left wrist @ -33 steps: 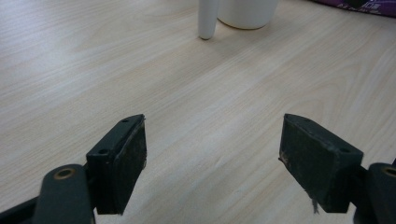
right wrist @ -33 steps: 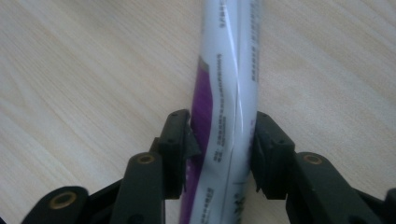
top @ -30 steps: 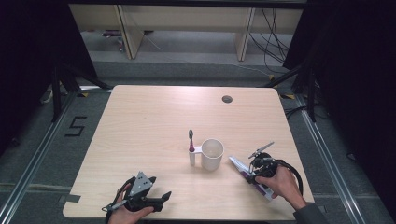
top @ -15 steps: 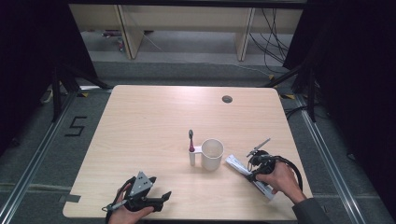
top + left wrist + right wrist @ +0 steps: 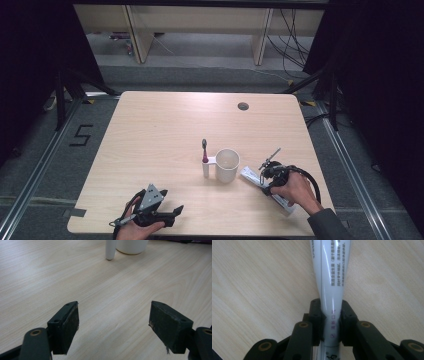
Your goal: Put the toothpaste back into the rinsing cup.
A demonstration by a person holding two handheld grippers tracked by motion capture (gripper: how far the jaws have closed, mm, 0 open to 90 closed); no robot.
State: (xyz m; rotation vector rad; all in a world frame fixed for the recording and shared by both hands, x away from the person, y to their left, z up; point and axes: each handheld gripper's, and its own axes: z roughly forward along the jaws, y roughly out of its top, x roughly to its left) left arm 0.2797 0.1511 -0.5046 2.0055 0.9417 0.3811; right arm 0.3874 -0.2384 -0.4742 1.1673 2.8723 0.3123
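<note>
Since the earlier picture my right gripper (image 5: 263,176) has moved only a little, and its jaws have just been closing; now they pinch a white toothpaste tube (image 5: 331,277). From the right gripper view I see the two pads pressing on both sides of the tube at its narrow part, and the wider printed part goes away from me and lies on the table (image 5: 165,125). In the high view the tube (image 5: 248,174) lies near the right edge of the near side, just to the right of a white cup (image 5: 227,164). A small white holder (image 5: 206,167) touches the left side of the cup, and a toothbrush (image 5: 204,150) stands upright in it.

My left gripper (image 5: 167,214) rests at the near edge, left of the middle. Its jaws are wide apart and nothing is between them. It points toward the cup (image 5: 131,245) and the holder (image 5: 110,248), which are well apart from it.

I think the step in hand is to lift the tube. To do it well, I should first check that the grip is firm, because a soft tube can slide out or bend between the pads. I would lift straight up and slowly, so that the free end does not swing against the cup, which is very near on the left. I would not squeeze harder than needed, because paste could come out. My left gripper can stay where it is, ready to steady the cup if the tube must go into it.
</note>
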